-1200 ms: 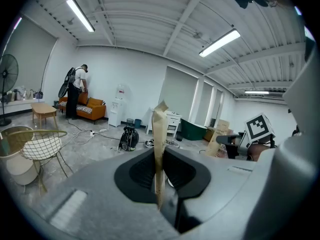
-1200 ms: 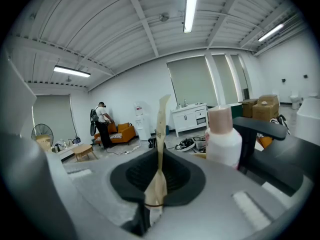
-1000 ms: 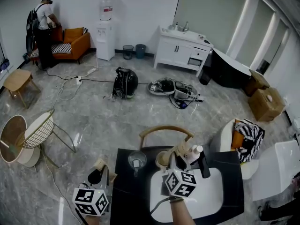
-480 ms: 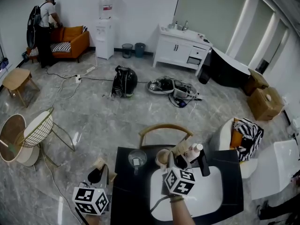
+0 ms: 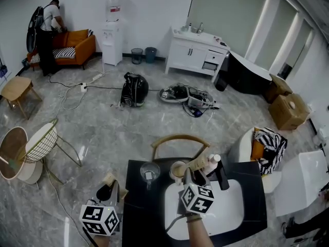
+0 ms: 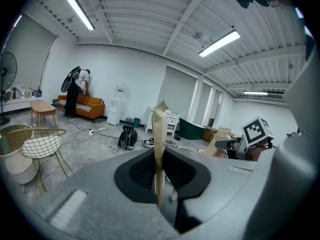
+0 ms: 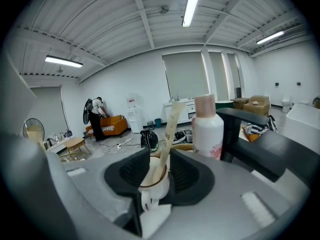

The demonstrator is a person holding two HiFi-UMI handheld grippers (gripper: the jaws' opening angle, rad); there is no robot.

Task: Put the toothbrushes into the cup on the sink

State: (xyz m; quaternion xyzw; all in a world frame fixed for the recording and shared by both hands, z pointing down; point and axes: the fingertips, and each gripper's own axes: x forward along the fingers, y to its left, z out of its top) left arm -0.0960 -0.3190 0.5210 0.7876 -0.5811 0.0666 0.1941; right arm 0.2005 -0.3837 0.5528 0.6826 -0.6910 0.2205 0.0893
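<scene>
Standing in a pale cup (image 7: 151, 183) on the dark bench (image 5: 138, 210) beside the sink (image 5: 229, 217), a toothbrush (image 7: 168, 131) leans up between the right gripper's (image 7: 155, 173) fingers. These have just been opening and stand wide apart, the cup between them. Off the bench's left edge, the left gripper's (image 6: 159, 170) fingers are closed on a second toothbrush (image 6: 158, 134), held upright.

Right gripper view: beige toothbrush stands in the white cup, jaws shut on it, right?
No. In the right gripper view the beige toothbrush stands in the white cup, but the right gripper is open; its jaws have just been opening, either side of the cup.
</scene>
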